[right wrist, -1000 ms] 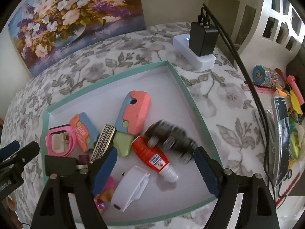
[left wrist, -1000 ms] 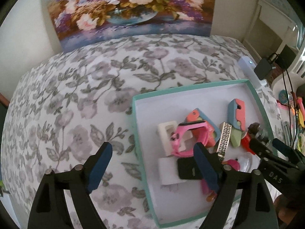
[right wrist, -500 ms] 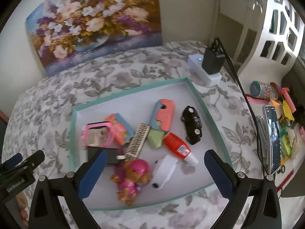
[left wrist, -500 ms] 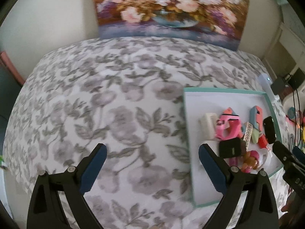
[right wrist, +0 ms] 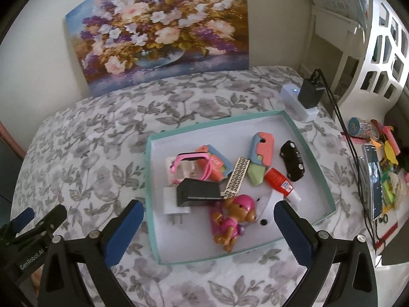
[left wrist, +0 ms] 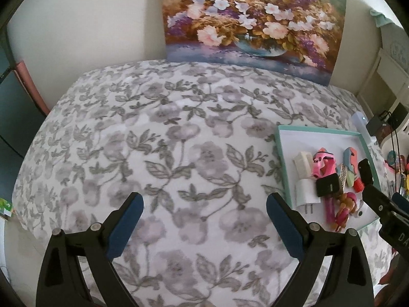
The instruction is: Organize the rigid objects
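Note:
A teal-rimmed white tray [right wrist: 217, 124] lies on the floral bedspread [left wrist: 179, 140]. It holds a black toy car [right wrist: 292, 161], a red glue bottle [right wrist: 280, 183], a pink watch [right wrist: 191, 165], a black box [right wrist: 198, 195], a white charger [right wrist: 173, 204], a toy dog in pink [right wrist: 235, 220] and other small items. My right gripper [right wrist: 208, 206] hangs open and empty above the tray's near edge. My left gripper [left wrist: 204, 199] is open and empty over bare bedspread, left of the tray [left wrist: 319, 130].
A flower painting [right wrist: 163, 30] leans on the wall behind the bed. A white power strip [right wrist: 299, 102] with a black adapter [right wrist: 310, 93] and cable lies past the tray's far corner. A phone [right wrist: 373, 179] and colourful clutter fill the right side.
Both grippers drew back and up from the tray with jaws wider. The left one swung left over the bedspread. The black car, blurred between the right fingers before, now lies in the tray.

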{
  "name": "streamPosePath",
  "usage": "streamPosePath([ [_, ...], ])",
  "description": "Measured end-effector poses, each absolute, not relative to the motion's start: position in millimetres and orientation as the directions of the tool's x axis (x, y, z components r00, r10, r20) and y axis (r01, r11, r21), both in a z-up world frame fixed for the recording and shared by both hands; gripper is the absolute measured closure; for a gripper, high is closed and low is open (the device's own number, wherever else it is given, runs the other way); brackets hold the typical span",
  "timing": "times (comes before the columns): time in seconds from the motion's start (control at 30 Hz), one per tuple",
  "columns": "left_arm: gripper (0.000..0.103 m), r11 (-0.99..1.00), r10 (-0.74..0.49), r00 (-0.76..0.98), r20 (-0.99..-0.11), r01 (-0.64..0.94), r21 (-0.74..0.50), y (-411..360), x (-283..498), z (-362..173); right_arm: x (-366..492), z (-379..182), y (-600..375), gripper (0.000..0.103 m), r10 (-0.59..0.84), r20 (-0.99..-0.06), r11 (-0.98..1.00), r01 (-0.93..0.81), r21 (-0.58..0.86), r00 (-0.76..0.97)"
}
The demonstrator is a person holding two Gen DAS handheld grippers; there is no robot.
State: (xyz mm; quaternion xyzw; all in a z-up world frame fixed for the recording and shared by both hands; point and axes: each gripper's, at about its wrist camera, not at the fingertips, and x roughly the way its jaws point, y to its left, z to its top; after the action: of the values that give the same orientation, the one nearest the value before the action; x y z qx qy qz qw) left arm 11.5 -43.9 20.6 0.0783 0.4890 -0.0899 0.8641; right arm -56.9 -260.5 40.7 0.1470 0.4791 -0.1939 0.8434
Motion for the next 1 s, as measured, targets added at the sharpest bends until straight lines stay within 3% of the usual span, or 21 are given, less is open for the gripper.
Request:
streamPosePath([
  [1.0,0.006,0.956,0.007,0.452,-0.892,0.259,0.139,-34,-9,0,-81,15,-238,0.000,-0.181,-0.895,0.896,0.443,0.021,0.407],
])
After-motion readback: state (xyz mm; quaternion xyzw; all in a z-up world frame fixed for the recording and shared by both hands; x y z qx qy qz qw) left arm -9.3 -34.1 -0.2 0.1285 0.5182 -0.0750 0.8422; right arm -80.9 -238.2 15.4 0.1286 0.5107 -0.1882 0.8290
